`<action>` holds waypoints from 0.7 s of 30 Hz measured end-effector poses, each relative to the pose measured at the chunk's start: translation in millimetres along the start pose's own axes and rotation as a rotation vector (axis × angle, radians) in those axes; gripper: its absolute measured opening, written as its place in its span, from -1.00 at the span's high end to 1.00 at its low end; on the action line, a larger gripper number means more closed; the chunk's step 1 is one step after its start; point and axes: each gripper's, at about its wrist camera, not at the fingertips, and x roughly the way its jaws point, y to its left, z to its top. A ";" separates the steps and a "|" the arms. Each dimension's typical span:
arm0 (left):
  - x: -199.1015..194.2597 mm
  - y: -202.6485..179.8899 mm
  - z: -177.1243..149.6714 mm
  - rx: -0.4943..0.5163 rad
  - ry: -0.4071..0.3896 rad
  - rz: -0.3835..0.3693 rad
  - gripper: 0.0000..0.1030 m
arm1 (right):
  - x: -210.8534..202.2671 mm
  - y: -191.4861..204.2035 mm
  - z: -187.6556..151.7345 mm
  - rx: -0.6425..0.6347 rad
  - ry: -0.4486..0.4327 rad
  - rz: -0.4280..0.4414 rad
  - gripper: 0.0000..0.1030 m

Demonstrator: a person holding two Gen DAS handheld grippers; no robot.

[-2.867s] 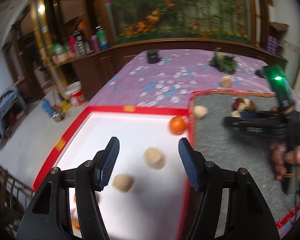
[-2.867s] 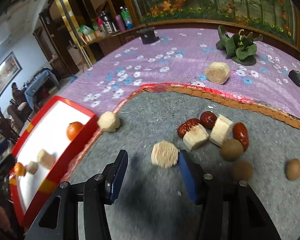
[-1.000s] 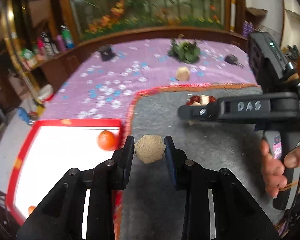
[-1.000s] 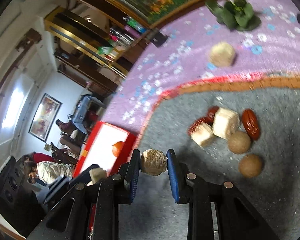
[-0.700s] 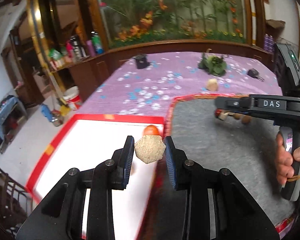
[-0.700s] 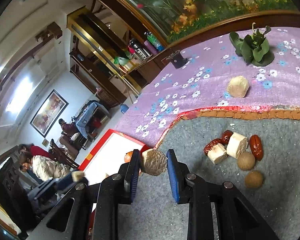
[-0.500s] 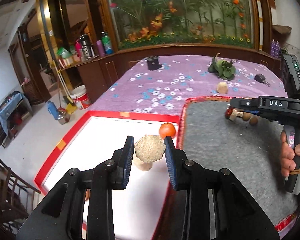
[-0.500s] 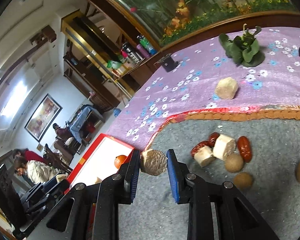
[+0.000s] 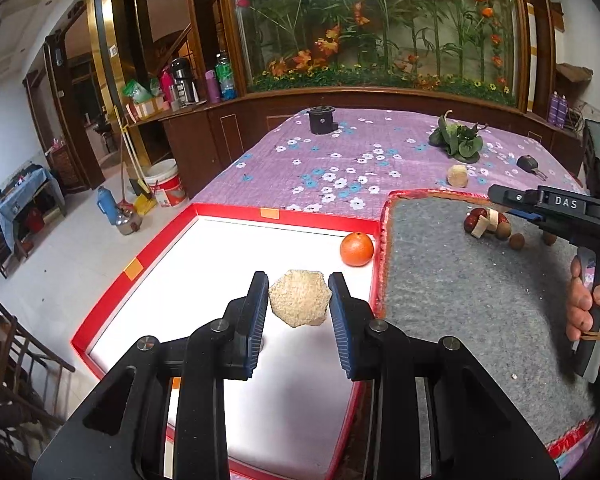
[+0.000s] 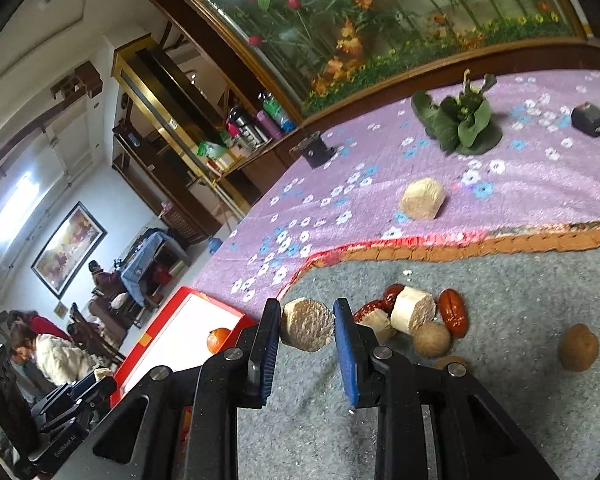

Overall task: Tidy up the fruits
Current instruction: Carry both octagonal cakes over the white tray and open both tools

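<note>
My left gripper (image 9: 299,312) is shut on a tan hexagonal piece (image 9: 300,303) and holds it above the white floor of the red-rimmed tray (image 9: 228,212). An orange (image 9: 356,249) lies at the tray's far right corner. My right gripper (image 10: 306,338) is shut on a second tan hexagonal piece (image 10: 307,329) above the grey mat (image 10: 520,380). It also shows in the left wrist view (image 9: 556,210). On the mat lies a cluster of red dates (image 10: 453,318), tan blocks (image 10: 413,314) and brown round fruits (image 10: 432,339).
A lone brown fruit (image 10: 579,347) lies on the mat at the right. On the purple flowered cloth sit a tan block (image 10: 422,199), a green leafy vegetable (image 10: 460,124), a black cup (image 9: 321,120) and a small black object (image 10: 588,118). The table edge drops off left of the tray.
My left gripper carried its hexagonal piece from the mat edge leftward over the tray. My right gripper stayed shut on its piece, hovering over the mat and shifting slightly.
</note>
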 end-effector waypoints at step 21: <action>21.0 59.0 -19.2 -0.101 0.036 0.016 0.42 | 55.3 161.9 -65.5 -0.224 0.122 0.234 0.50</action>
